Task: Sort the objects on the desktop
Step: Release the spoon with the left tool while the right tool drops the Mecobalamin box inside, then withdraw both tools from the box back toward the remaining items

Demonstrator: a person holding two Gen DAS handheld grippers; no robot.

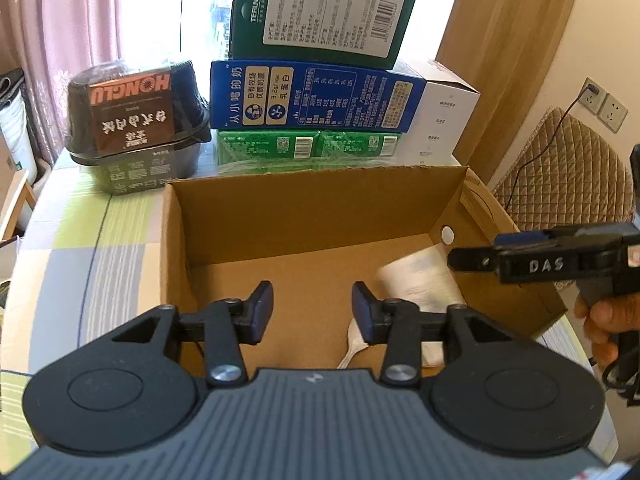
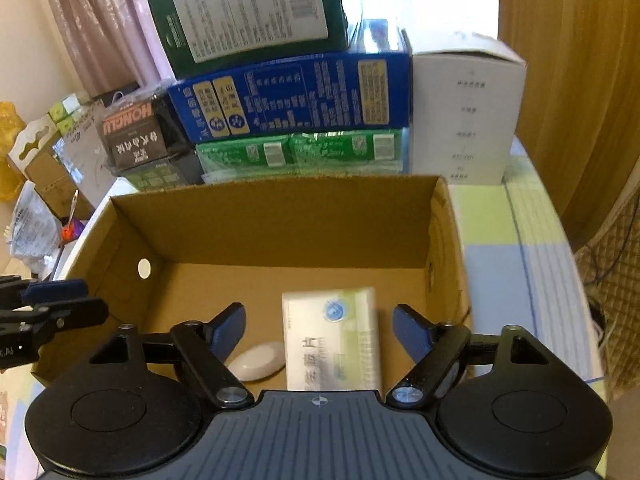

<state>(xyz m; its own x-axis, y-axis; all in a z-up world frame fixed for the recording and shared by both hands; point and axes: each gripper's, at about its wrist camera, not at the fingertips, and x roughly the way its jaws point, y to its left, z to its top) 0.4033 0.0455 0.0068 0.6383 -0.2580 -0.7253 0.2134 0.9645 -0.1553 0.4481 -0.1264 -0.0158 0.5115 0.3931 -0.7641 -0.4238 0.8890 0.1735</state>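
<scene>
The right gripper [image 2: 318, 326] hangs just over the open cardboard box [image 2: 280, 216] with its jaws spread wide and nothing between them — the white-and-green packet [image 2: 332, 340] lies flat on the box floor directly below the gap, slightly blurred, which I read as a drop just made or a pick about to begin; I cannot tell which. Just beside the packet's left edge sits a small white oval piece [image 2: 258, 360], possibly soap or a spoon bowl.

The left gripper [image 1: 313, 306] is also held over the box from the near side, its jaws parted to a moderate gap and empty, aimed at bare cardboard. It seems parked there out of the way rather than working.

The box stands on a striped tablecloth [image 1: 92, 248], its far wall close in front of a stack at the window: green packs [image 1: 308, 146] at the bottom, a blue carton [image 1: 316, 96] on them, a dark green carton [image 1: 324, 12] tilted on top, a white box [image 1: 440, 120] alongside. A black bowl pack [image 1: 136, 120] sits to the left, outside the box — likely among what remains to sort.
</scene>
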